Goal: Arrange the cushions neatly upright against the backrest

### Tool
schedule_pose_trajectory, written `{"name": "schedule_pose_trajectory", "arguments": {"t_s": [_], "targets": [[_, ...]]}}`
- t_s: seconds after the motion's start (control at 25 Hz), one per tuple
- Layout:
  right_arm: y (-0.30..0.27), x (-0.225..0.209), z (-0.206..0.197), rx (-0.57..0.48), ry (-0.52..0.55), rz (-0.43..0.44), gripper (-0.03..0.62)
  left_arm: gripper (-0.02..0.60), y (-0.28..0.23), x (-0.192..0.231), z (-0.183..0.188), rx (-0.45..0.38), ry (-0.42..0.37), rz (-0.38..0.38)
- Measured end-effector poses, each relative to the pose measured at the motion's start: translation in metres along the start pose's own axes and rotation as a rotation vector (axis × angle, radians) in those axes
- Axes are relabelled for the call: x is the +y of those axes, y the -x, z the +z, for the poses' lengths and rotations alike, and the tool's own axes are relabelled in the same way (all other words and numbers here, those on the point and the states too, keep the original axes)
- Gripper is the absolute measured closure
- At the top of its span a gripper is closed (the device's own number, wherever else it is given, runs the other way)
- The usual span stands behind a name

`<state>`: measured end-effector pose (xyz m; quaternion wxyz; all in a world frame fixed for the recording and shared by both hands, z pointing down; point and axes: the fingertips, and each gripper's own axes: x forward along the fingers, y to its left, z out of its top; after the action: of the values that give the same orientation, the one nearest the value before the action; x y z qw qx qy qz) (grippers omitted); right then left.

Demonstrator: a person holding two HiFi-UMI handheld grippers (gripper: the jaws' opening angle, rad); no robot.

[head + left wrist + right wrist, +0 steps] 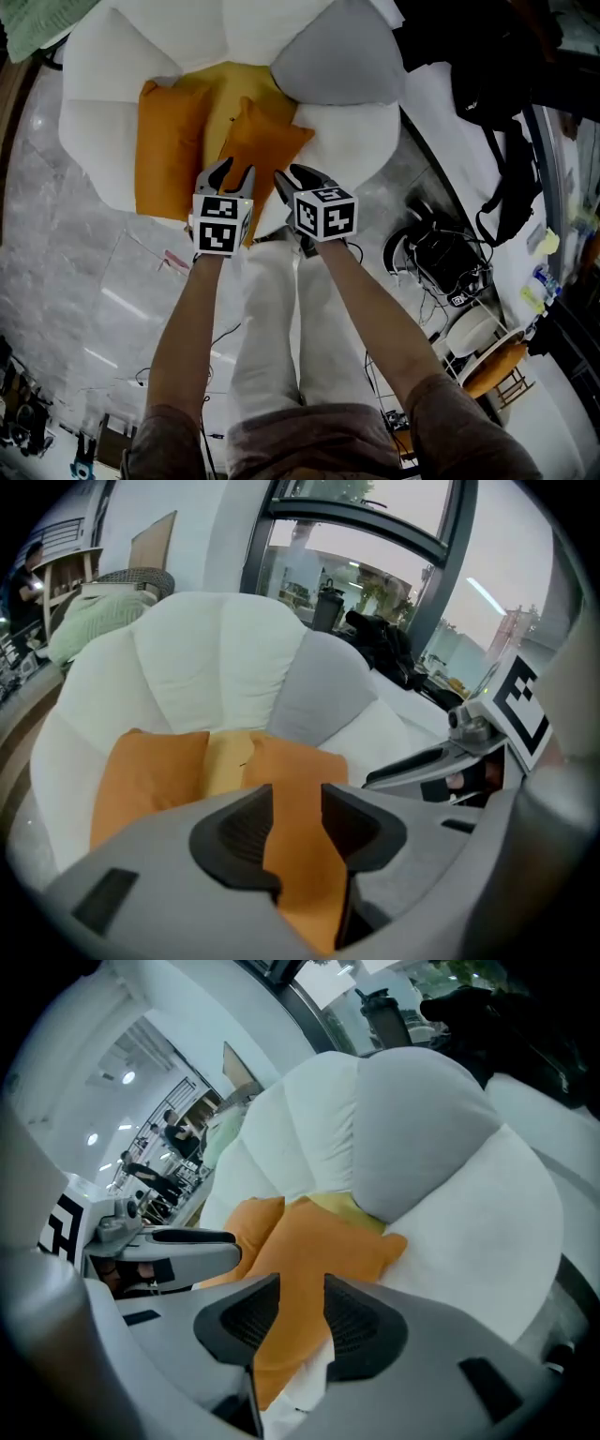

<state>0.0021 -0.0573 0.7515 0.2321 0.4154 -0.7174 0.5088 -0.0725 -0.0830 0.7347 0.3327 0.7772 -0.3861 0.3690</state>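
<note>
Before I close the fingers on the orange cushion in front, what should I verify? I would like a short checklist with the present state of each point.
1. Left gripper fingers apart: ok.
2. Right gripper fingers apart: ok.
3. Near orange cushion lined up with both gaps: ok, its cloth shows through each.
4. Fingers touching that cushion: cannot tell.
5. Near orange cushion upright against the backrest: not ok, it lies slanted on the yellow seat.
6. Second orange cushion upright against the backrest: cannot tell, it sits at the seat's left side.
</note>
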Motion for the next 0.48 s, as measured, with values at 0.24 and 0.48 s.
{"name": "schedule_pose_trajectory", "arguments": {"t_s": [0.24, 0.48], "targets": [[-0.032, -0.017, -0.012, 0.051, -0.032, -0.026, 0.456, 0.428, -0.031, 0.014, -0.016, 0.071, -0.016, 0.014], [-0.048, -0.026, -0.012, 0.053, -0.04, -0.041, 0.456, 0.428, -0.052, 0.02, -0.021, 0.104, -0.009, 0.004]]}}
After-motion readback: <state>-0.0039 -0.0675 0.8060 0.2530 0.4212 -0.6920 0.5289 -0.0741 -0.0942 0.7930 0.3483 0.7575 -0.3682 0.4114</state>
